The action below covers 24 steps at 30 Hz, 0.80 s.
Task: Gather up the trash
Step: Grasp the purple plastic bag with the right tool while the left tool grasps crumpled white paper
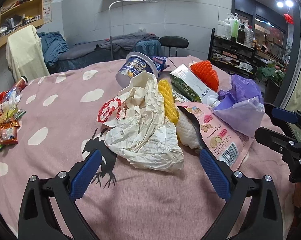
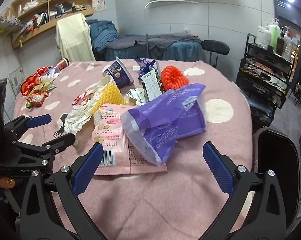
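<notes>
While both pairs of blue-padded jaws stand wide apart with nothing between them, the trash lies spread over a round table under a pink fleece cloth with white spots [image 1: 56,120]. At the far left edge sits a small heap of red and orange snack wrappers [image 1: 5,120] beside a tipped red-capped plastic bottle [image 1: 20,84]. The left gripper [image 1: 150,168] hovers low over the cloth, its pads flanking the near edge of a crumpled cream paper wrapper with a red logo [image 1: 144,128]. Behind that wrapper lie a yellow foam fruit net [image 1: 167,100] and a tipped dark blue paper cup [image 1: 136,68]. Further right come a pink printed snack bag with a barcode [image 2: 114,140], a green and white carton [image 1: 187,82] and an orange foam net [image 2: 173,78]. The right gripper [image 2: 151,162] hangs empty just before a purple plastic tissue pack [image 2: 166,120], which rests partly on the pink bag.
</notes>
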Each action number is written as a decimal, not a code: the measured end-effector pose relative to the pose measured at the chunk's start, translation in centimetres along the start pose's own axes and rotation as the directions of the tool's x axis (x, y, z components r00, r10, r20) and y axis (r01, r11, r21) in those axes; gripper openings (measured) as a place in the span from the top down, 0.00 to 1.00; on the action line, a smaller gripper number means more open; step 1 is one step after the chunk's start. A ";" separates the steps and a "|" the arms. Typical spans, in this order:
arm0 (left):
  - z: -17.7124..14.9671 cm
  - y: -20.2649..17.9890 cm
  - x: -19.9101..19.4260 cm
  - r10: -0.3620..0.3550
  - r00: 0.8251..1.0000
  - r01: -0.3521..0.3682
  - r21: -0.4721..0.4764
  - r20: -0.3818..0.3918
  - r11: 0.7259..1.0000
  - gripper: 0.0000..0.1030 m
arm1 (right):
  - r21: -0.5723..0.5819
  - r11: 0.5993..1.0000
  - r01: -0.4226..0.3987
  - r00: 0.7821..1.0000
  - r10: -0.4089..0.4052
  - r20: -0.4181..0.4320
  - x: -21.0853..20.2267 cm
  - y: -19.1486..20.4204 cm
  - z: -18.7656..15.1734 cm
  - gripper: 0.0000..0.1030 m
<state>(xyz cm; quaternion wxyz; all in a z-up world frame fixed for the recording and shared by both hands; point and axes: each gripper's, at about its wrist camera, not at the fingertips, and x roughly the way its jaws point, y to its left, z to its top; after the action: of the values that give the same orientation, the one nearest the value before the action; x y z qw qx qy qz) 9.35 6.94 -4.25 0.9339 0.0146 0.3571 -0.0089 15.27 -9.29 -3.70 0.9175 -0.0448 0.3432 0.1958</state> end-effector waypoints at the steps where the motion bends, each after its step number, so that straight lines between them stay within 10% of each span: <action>1: 0.3 0.0 0.5 0.005 1.000 -0.004 0.010 -0.018 1.000 0.08 | 0.000 1.000 -0.005 1.000 0.005 -0.007 0.5 0.0 0.4 0.04; 4: 0.8 0.1 1.8 0.008 0.998 -0.007 0.031 -0.054 0.999 0.14 | -0.006 1.000 -0.003 1.000 0.003 -0.013 1.6 0.2 1.2 0.06; 12: 0.4 1.4 2.6 -0.070 0.994 0.066 -0.048 -0.089 0.997 0.51 | -0.009 1.000 -0.027 0.999 0.027 -0.041 3.0 0.1 1.5 0.49; 17: 0.3 2.2 2.1 -0.089 0.994 0.081 -0.105 -0.065 0.991 0.74 | -0.008 0.999 -0.035 0.999 0.035 -0.002 2.2 0.1 1.4 0.59; 24: -0.1 2.6 -0.7 -0.069 0.997 0.074 -0.144 0.040 0.987 0.81 | 0.006 1.000 -0.028 0.998 0.028 0.056 0.4 -0.3 0.9 0.61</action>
<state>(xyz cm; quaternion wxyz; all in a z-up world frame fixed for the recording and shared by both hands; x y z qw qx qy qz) 8.86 9.58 -3.81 0.9377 -0.0663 0.3408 -0.0166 16.19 -9.27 -3.26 0.9240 -0.0312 0.3187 0.2087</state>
